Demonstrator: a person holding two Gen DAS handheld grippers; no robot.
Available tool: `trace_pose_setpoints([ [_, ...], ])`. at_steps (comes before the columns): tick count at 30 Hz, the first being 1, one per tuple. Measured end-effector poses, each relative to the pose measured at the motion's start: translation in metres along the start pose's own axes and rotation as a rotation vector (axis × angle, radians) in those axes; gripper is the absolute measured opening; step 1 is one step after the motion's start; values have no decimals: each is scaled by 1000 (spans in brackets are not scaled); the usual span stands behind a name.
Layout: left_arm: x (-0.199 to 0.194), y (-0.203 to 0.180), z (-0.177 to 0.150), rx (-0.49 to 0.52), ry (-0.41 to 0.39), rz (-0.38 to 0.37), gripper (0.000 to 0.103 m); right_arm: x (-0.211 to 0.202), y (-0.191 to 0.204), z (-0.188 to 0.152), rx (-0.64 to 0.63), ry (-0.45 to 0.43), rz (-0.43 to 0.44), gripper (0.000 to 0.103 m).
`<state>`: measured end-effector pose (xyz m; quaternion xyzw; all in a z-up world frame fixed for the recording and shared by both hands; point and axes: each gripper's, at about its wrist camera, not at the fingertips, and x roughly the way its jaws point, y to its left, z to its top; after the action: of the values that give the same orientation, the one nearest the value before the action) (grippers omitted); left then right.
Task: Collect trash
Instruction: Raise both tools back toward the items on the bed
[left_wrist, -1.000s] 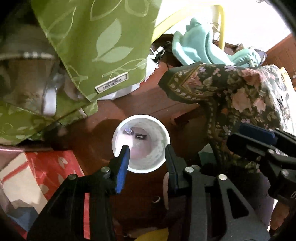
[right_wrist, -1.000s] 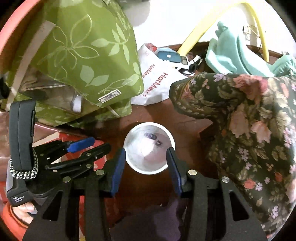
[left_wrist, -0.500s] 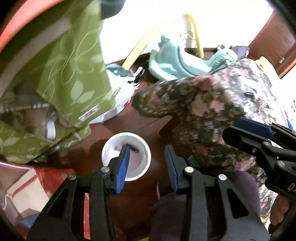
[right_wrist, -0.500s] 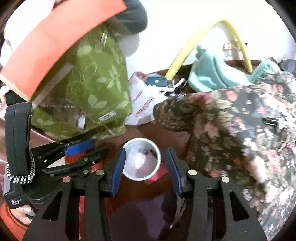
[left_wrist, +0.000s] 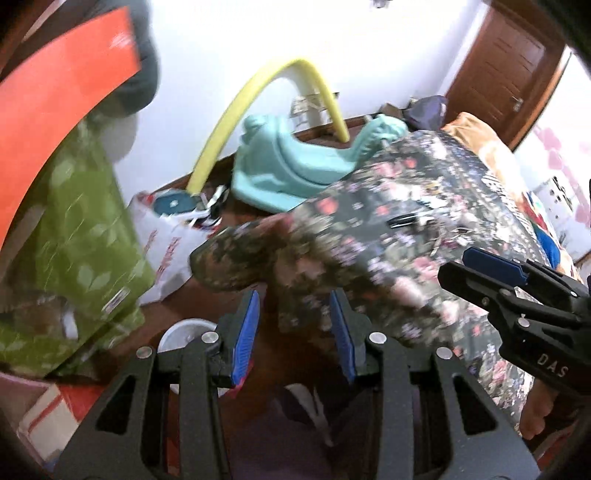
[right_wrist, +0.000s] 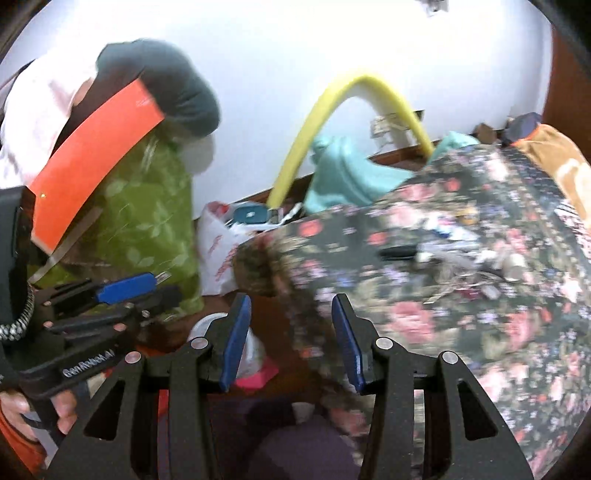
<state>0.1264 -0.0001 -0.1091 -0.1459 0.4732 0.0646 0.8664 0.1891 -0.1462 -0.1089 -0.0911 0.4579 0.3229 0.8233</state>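
Observation:
The white trash bin stands on the dark wooden floor, low in the left wrist view and half hidden behind my left finger. In the right wrist view the bin peeks out by the left finger. My left gripper is open and holds nothing, well above the bin. My right gripper is likewise open and holds nothing, over the corner of the floral bed cover. Several small items lie blurred on that cover. Each gripper shows in the other's view: the right gripper, the left gripper.
A green leaf-print bag hangs at the left above a red box. A white plastic bag, a yellow foam tube and a teal plastic rocker crowd the wall. A brown door is at the far right.
Both grippers have risen and pulled back from the bin, which now looks smaller and sits lower left. The top of the floral bed cover and the wall came into view. Jaws unchanged.

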Motion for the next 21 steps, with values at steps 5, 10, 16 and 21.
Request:
trace_pose_setpoints([
  [5, 9, -42, 20, 58, -10, -35, 38, -20, -45, 1, 21, -34, -62, 42],
  [10, 28, -78, 37, 104, 4, -67, 38, -34, -89, 0, 55, -54, -113, 42],
  [16, 57, -114, 54, 159, 39, -114, 38, -39, -136, -3, 81, -48, -155, 42],
  [21, 82, -139, 68, 197, 67, -135, 42, -27, -177, -5, 133, -7, -162, 45],
])
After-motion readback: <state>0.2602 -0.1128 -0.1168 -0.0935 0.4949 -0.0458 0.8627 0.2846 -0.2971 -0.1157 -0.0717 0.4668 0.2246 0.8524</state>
